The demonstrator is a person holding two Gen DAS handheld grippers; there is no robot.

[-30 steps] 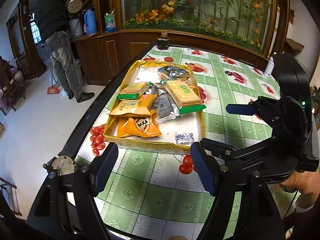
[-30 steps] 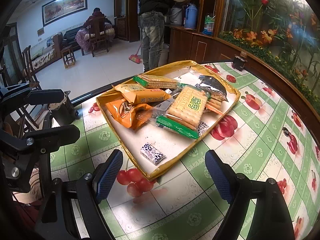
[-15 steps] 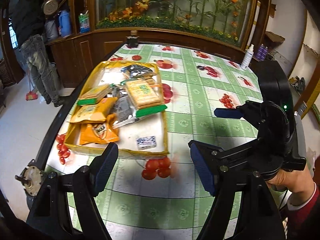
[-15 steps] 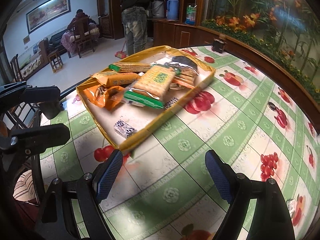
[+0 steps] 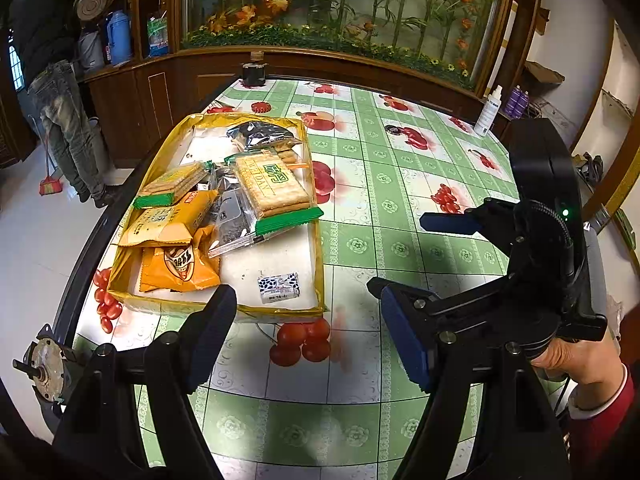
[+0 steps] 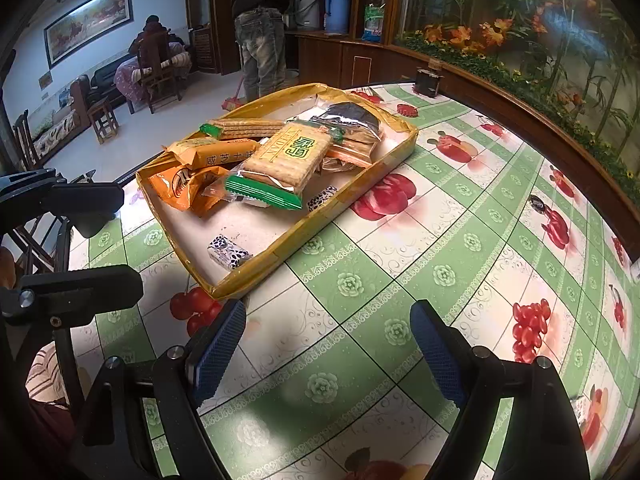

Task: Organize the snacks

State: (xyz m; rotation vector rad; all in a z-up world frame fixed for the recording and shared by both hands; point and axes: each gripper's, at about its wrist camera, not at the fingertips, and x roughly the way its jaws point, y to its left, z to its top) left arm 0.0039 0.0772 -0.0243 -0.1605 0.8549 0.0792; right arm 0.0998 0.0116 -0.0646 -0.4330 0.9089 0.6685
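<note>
Since a second ago, both views have swung sideways, and the yellow tray (image 5: pixel 319 264) of snacks is now seen further to the left of each tool. The tray lies on the desk (image 5: pixel 400 184). The left tool (image 5: pixel 308 336) and right tool (image 6: pixel 328 356) are held spread wide and empty, short of the tray's near rim. A cracker pack (image 6: pixel 286 160) is piled topmost; it is judged light, crinkly and breakable, best gripped across its narrow sides. A small wrapped sweet (image 5: pixel 279 287) lies alone just inside the near rim.
</note>
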